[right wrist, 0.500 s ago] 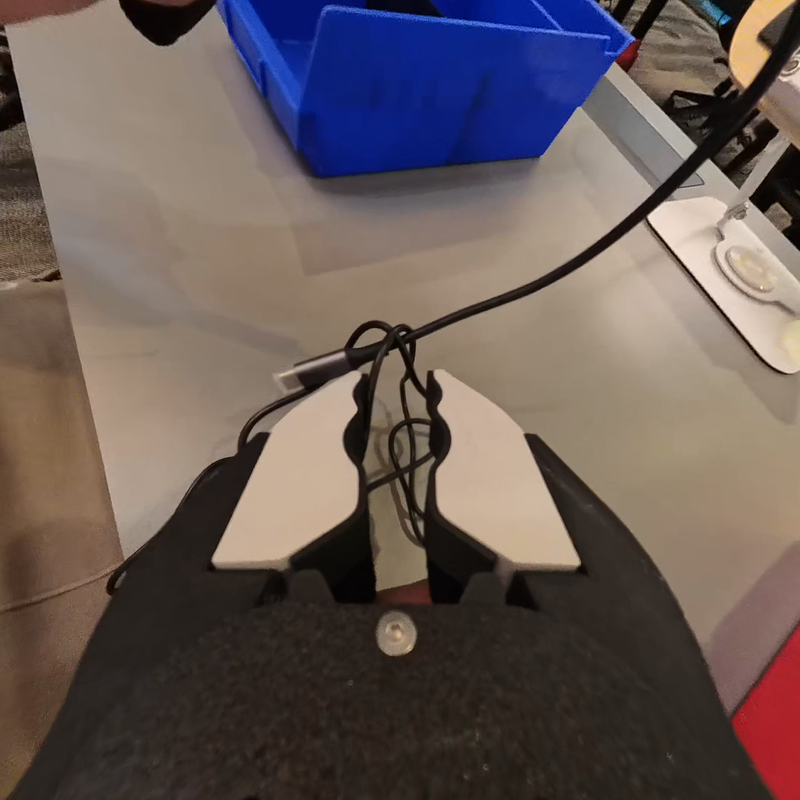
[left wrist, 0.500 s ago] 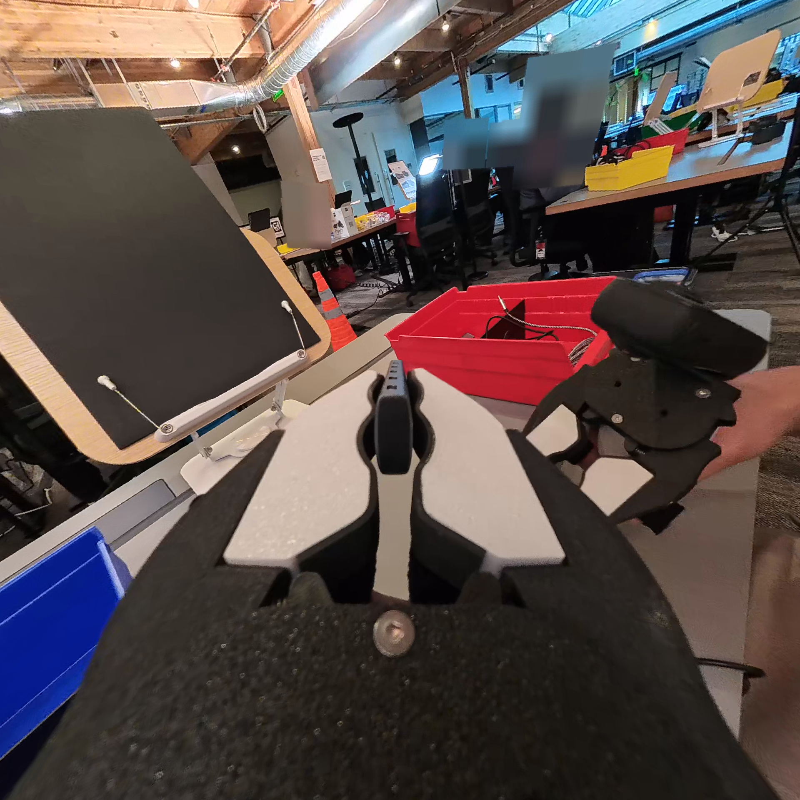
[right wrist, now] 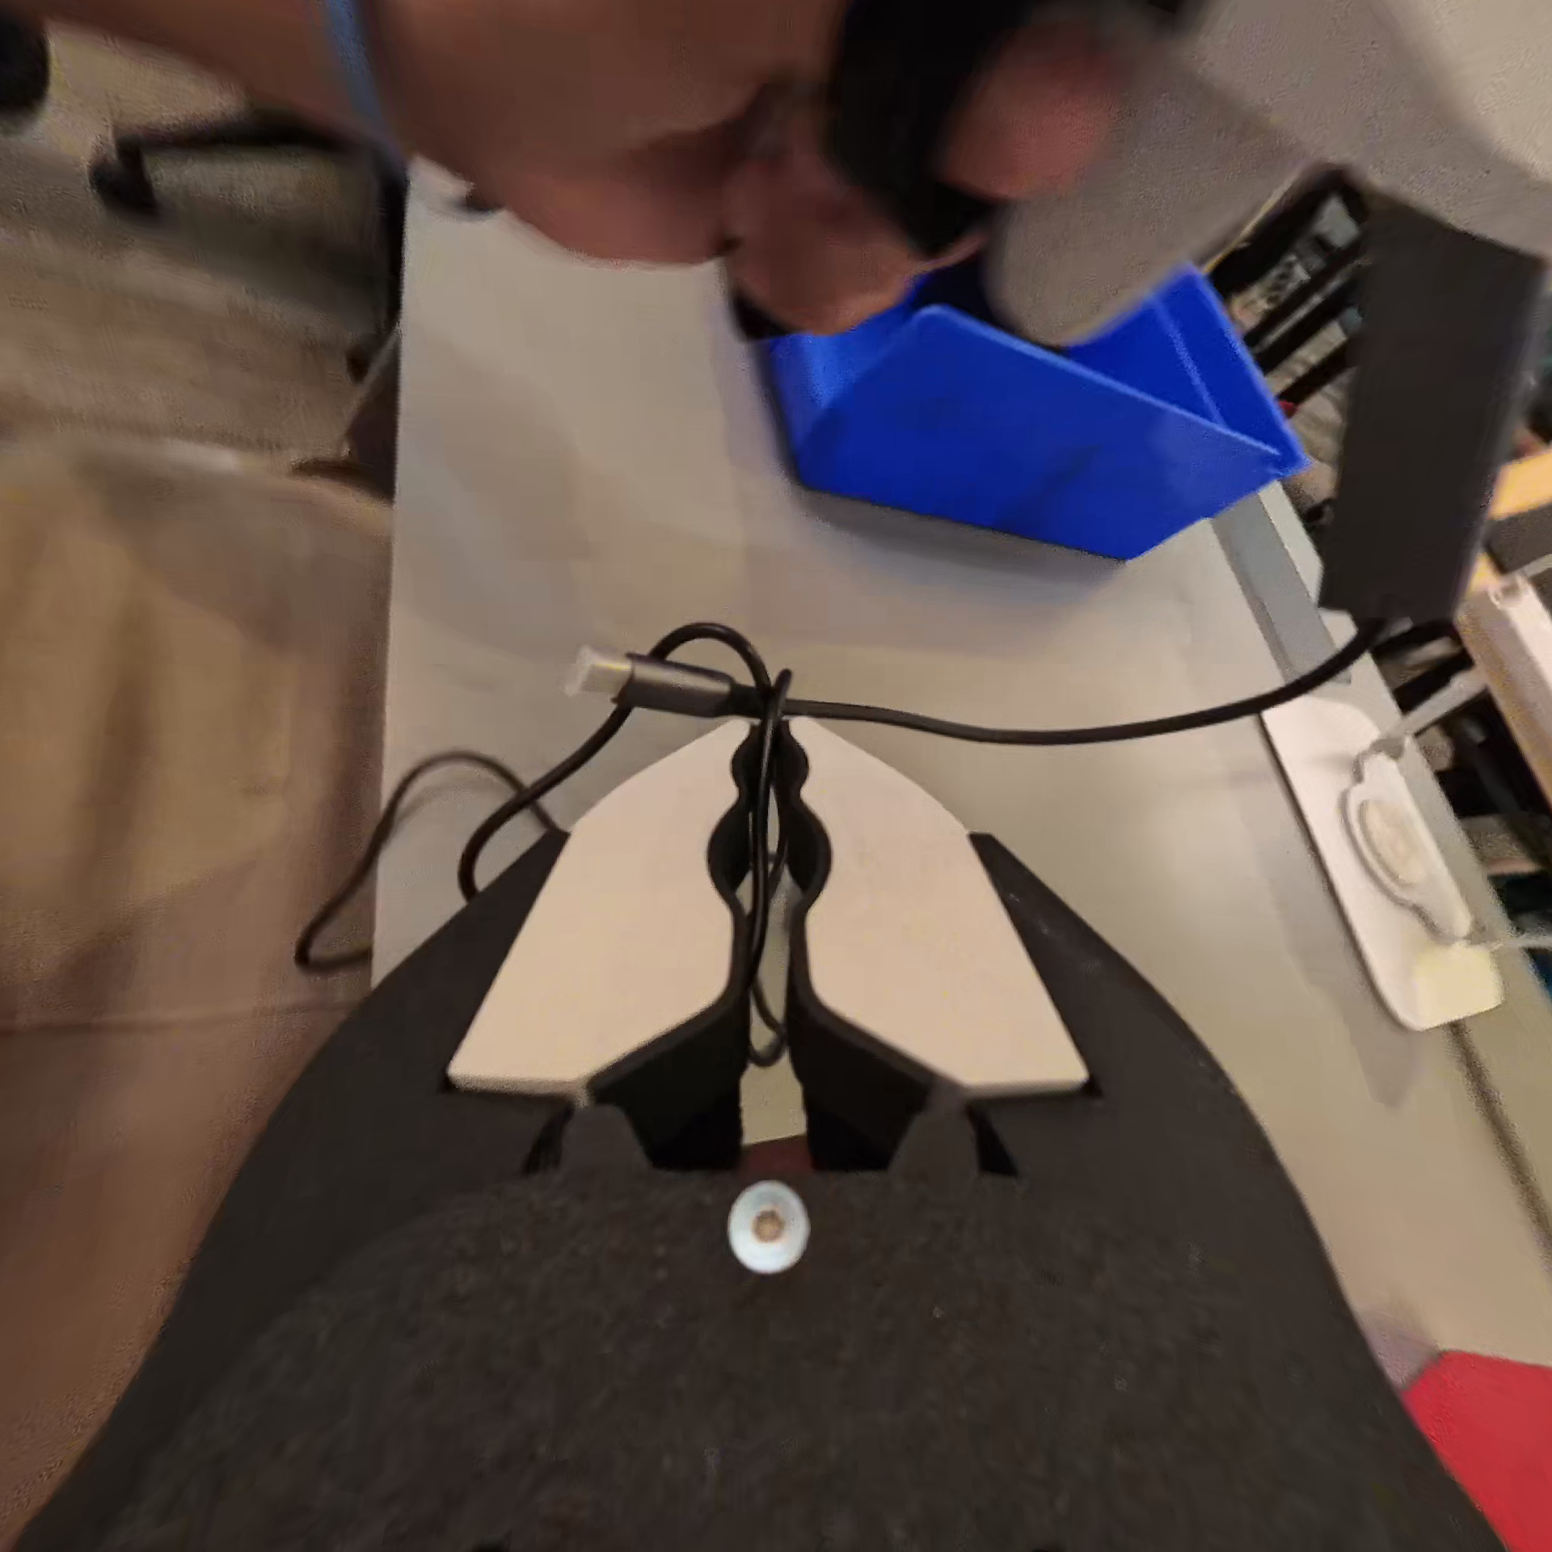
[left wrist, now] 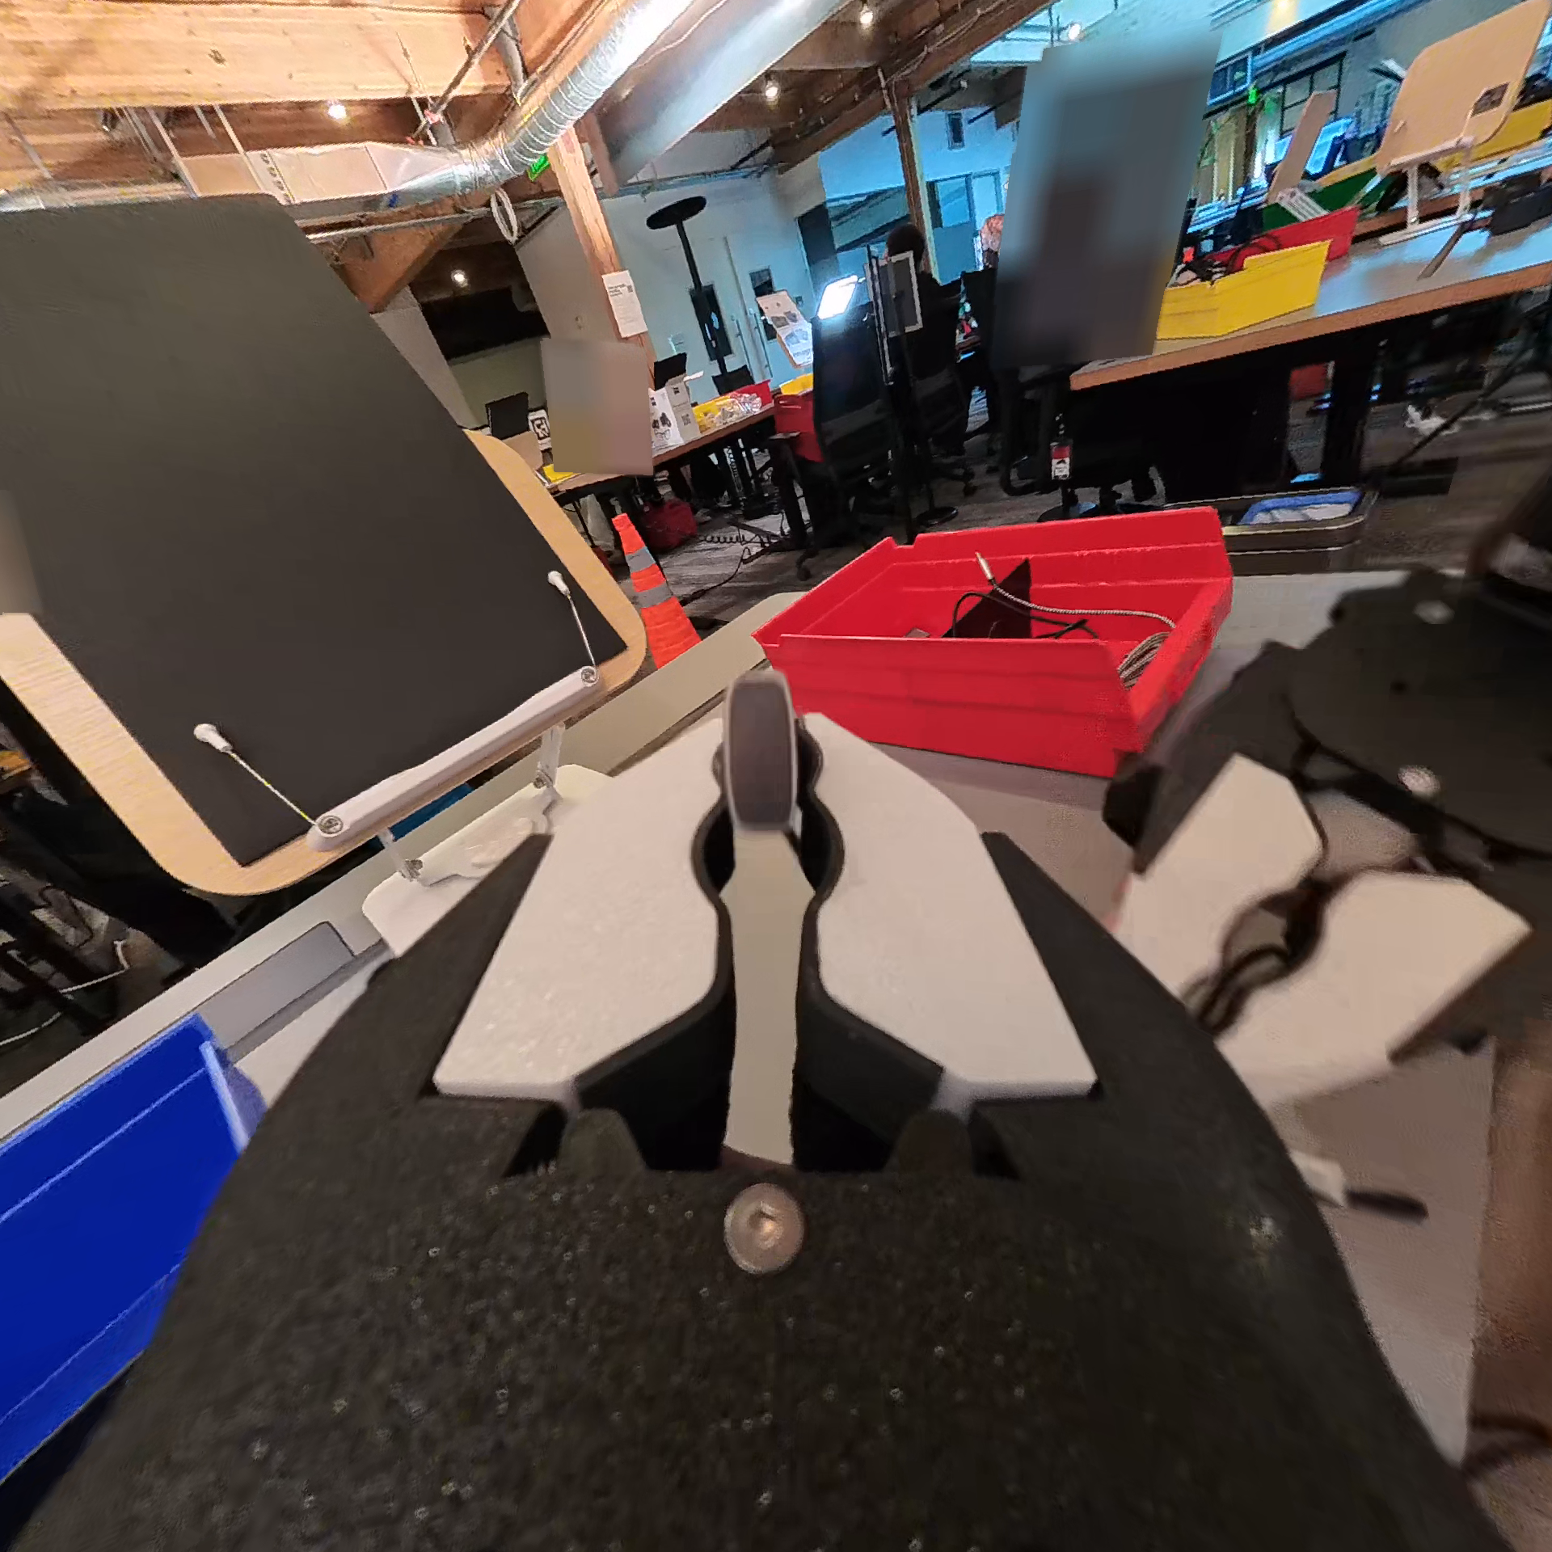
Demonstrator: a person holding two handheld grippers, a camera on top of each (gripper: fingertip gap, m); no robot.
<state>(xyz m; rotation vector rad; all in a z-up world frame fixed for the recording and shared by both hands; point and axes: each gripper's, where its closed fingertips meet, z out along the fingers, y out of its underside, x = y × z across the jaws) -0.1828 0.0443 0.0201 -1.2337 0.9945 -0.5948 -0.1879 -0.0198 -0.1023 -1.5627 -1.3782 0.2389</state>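
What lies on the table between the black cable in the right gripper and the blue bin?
Nothing visible: the grey table between the black cable, clamped in the right gripper, and the blue bin is bare. A blurred hand hangs over the bin's far side.

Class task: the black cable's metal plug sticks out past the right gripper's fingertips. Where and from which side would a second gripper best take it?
Grip the grey plug barrel across its width, coming from its free left tip: it lies level, rigid and clear of the right gripper; the black cable loops are slack.
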